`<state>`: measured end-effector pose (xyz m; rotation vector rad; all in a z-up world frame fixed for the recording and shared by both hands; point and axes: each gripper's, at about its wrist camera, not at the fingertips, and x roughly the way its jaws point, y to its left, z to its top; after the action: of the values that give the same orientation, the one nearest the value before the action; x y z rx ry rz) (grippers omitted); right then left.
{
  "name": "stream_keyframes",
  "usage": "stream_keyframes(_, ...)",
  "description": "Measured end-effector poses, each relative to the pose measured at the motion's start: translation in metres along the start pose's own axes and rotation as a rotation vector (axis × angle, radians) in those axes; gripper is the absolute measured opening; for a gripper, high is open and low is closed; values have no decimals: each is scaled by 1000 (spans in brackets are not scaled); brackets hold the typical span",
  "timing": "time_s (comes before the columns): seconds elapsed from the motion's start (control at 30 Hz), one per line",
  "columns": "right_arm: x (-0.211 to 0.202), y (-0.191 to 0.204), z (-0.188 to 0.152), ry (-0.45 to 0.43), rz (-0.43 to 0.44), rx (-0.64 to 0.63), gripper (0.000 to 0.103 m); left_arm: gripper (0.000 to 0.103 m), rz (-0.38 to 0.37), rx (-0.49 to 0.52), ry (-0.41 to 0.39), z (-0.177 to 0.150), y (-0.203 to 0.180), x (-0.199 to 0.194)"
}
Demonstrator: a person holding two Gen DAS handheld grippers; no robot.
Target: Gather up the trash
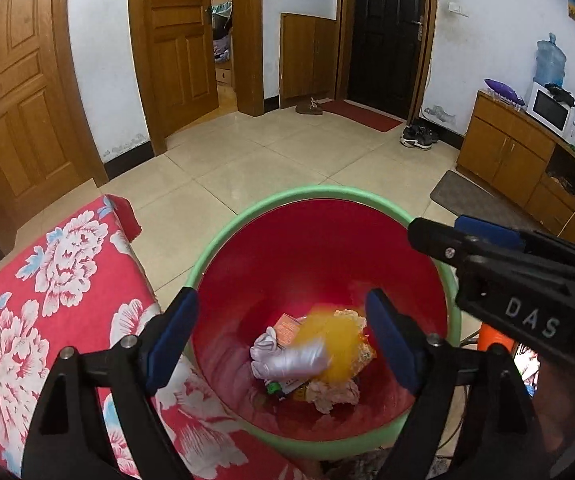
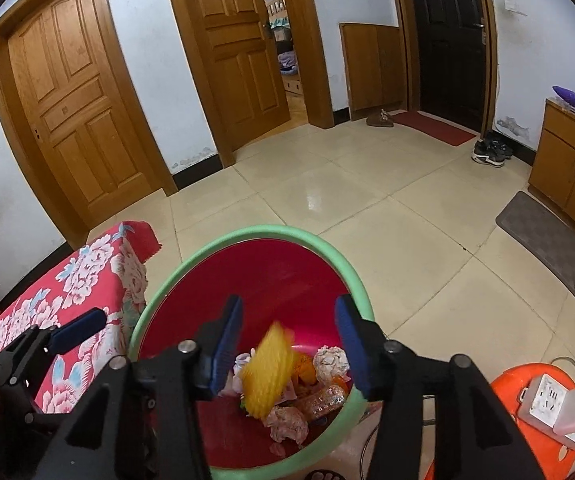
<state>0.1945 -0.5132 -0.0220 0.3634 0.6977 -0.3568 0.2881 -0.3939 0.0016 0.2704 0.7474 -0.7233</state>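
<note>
Both wrist views, looking down into the bin. At the left, a seat covered in red floral cloth (image 1: 59,304) stands just beside the green-rimmed bin (image 1: 287,194), whose inside wall is red. The left gripper (image 1: 283,344) hangs over the bin mouth with its blue-padded fingers (image 1: 173,336) spread apart and nothing between them. Below it, blurred, a pale silvery wrapper (image 1: 295,360) and a yellow foam net (image 1: 335,348) appear above the litter on the bin floor; whether they touch that litter cannot be told. The litter includes crumpled paper (image 1: 335,394) and an orange carton (image 1: 287,326), its print unreadable. The right gripper (image 2: 287,344) stands released, jaws apart, the yellow net free between its pads, touching neither. Its housing, seen from the left wrist, bears the letters "DAS" (image 1: 531,316). At the far right, an orange stool (image 2: 527,380) carries a white socket strip (image 2: 547,400).
</note>
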Motion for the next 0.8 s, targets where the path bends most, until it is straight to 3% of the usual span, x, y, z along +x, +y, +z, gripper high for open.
stream_keyframes(0.2,-12,4,-4,-4,-3,-20,53,92,-27,-25,17,-2,2,-6)
stream_keyframes(0.47,-36,19,-18,3,29,-5,61,92,22,-101,4,-26,18,-49)
stream_keyframes(0.67,-59,56,-43,19,71,-58,61,92,141,-117,59,-74,45,-91)
stream_keyframes(0.8,-73,88,-62,45,99,-122,61,92,217,-189,77,-113,78,-121)
